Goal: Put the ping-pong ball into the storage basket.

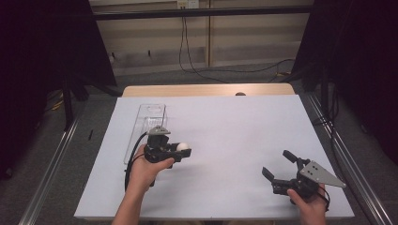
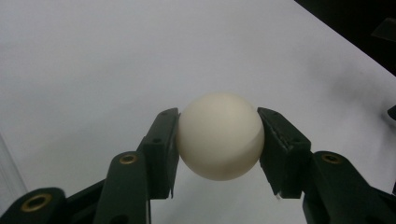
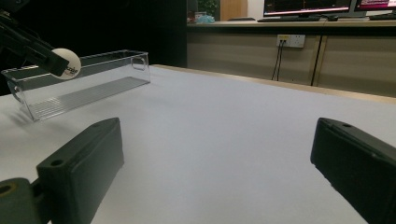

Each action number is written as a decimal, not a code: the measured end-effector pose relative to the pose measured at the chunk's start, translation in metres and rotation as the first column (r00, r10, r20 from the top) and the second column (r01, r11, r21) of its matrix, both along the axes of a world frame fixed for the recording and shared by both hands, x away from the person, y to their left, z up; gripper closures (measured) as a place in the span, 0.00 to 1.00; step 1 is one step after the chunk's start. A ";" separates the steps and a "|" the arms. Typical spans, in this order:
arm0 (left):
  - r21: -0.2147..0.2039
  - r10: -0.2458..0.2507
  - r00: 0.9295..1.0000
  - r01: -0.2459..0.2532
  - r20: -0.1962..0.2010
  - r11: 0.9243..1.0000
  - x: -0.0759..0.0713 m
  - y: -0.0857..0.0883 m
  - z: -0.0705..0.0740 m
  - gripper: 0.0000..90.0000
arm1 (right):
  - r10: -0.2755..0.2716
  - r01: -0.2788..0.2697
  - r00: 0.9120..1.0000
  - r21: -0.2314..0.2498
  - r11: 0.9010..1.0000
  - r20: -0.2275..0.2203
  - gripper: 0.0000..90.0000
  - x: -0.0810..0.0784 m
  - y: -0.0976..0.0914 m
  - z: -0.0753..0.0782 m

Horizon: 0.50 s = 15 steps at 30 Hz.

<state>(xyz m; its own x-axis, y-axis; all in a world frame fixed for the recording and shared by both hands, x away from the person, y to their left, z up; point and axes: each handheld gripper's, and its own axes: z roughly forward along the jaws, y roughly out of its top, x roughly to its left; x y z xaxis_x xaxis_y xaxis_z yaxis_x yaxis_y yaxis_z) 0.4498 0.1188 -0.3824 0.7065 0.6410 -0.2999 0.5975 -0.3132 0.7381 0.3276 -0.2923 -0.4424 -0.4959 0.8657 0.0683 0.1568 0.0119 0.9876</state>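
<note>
- two tongs sit over the white table (image 1: 225, 122).
- clear bin (image 1: 151, 115) lies far left.
- left tongs (image 1: 180, 152) clamp a white ball (image 1: 183, 147), lifted just right of the bin.
- right tongs (image 1: 277, 165) gape open, holding nothing, well apart.

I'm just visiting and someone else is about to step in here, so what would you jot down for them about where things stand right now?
Left claw: shut on the white ball, held above the white table sheet, beside the clear plastic box.
Right claw: open, nothing between its jaws, sitting near the front right of the table.
Clear plastic box: on the left side of the sheet, long and narrow, nothing visible inside it.
Done: ball picked up.
Left, most likely: carry the ball over the box and let it go inside. The right claw has no part in it yet.
</note>
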 end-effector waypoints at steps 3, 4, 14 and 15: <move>0.006 0.002 1.000 -0.002 0.003 1.000 0.000 0.001 0.001 0.57 | -0.002 0.002 1.000 0.001 1.000 0.004 0.02 0.000 0.000 0.000; -0.003 0.007 1.000 -0.007 0.002 1.000 0.000 0.001 0.001 0.57 | -0.003 0.003 1.000 0.005 1.000 0.003 0.02 0.000 -0.001 0.000; 0.008 0.014 1.000 -0.014 0.005 1.000 0.000 0.004 0.002 0.57 | -0.004 0.004 1.000 0.002 1.000 0.003 0.02 0.000 -0.001 0.000; 0.000 0.017 1.000 -0.017 0.003 1.000 0.000 0.004 0.002 0.57 | -0.004 0.004 1.000 0.001 1.000 0.004 0.02 0.000 -0.001 0.000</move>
<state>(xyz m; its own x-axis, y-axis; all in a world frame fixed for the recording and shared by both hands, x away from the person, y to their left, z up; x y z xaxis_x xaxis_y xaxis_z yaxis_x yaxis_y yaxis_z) 0.4502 0.1226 -0.3802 0.6966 0.6526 -0.2980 0.6005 -0.3031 0.7400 0.3275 -0.2932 -0.4424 -0.4923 0.8678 0.0674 0.1531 0.0101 0.9882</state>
